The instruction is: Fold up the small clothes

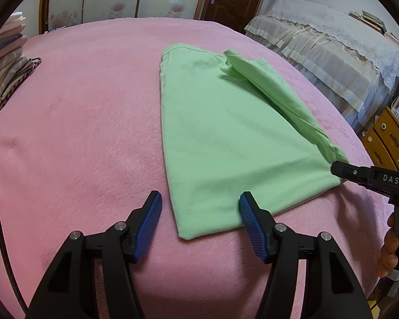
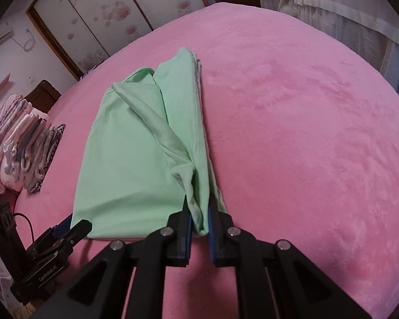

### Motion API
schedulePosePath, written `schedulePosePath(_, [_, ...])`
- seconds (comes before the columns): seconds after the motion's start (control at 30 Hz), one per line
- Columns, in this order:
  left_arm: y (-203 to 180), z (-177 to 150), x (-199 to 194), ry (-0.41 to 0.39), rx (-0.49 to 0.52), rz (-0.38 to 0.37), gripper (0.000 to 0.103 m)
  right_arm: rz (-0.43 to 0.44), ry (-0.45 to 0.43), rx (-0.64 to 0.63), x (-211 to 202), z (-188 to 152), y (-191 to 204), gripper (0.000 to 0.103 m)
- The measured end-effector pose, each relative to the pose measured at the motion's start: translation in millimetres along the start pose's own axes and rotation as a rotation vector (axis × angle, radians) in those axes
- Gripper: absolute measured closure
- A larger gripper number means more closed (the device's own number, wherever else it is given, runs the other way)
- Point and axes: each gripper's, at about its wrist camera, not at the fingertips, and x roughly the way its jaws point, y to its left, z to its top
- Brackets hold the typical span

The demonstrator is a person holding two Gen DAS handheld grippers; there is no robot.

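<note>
My right gripper (image 2: 199,218) is clamped on the near corner of the green shirt (image 1: 220,133), which lies on the pink blanket (image 1: 79,133). My left gripper (image 1: 199,220) gapes over the other corner. Lift now, and the loose side drags crooked.

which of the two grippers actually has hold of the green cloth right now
The right gripper: its pads are pinched shut on the near right corner of the green cloth. The left gripper stands open over the near left corner, pressing nothing.
</note>
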Motion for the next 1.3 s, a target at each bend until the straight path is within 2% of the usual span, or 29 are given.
schedulePosePath(0.07, [0.2,1.7,-3.0,0.002,-0.007,0.003,0.044,-0.033,-0.018,-0.024,-8.3,0.5,4.1,0.09])
schedulePosePath(0.17, [0.4,4.2,-13.9,-0.021,-0.022,0.002,0.044,-0.127,-0.079,-0.11,-28.1,6.3,23.1,0.087])
schedulePosePath(0.23, [1.4,6.6,-22.1,-0.044,-0.036,-0.011,0.044,-0.136,-0.108,-0.153,-37.8,14.6,33.0,0.084])
schedulePosePath(0.3, [2.2,10.7,-28.1,-0.067,-0.048,-0.019,0.044,-0.119,-0.128,-0.209,-44.3,26.2,48.1,0.07])
schedulePosePath(0.37, [2.1,17.3,-30.3,-0.087,-0.051,-0.026,0.043,-0.125,-0.141,-0.262,-42.1,38.0,62.8,0.063])
schedulePosePath(0.5, [3.2,34.6,-23.2,-0.112,-0.046,-0.013,0.039,-0.127,-0.128,-0.428,-8.9,61.8,109.9,0.062])
schedulePosePath(0.63, [9.7,60.4,-8.4,-0.116,-0.066,0.03,0.039,-0.163,-0.104,-0.533,36.5,78.8,141.3,0.062])
schedulePosePath(0.73, [16.6,79.2,8.7,-0.087,-0.088,0.076,0.037,-0.193,-0.066,-0.55,69.9,86.6,152.1,0.062])
schedulePosePath(0.87, [29.4,101.2,30.9,-0.06,-0.137,0.034,0.037,-0.239,-0.026,-0.559,101.6,91.1,154.8,0.062])
schedulePosePath(0.93, [31.9,111.1,41.2,-0.055,-0.14,0.02,0.037,-0.255,-0.023,-0.541,107.6,95.0,151.5,0.062])
schedulePosePath(0.97, [32.9,115.2,46.5,-0.049,-0.135,0.019,0.037,-0.262,-0.027,-0.529,108.6,97.8,149.1,0.066])
schedulePosePath(1.0, [33.4,118.7,51.2,-0.044,-0.13,0.023,0.037,-0.269,-0.019,-0.514,110.3,101.5,144.9,0.076])
schedulePosePath(1.17, [26.4,143.3,78.8,-0.021,-0.091,0.036,0.037,-0.212,-0.006,-0.422,106.4,118.1,124.5,0.098])
schedulePosePath(1.3, [23.6,159.0,96.0,-0.012,-0.077,0.074,0.037,-0.178,-0.045,-0.325,92.7,137.0,103.0,0.098])
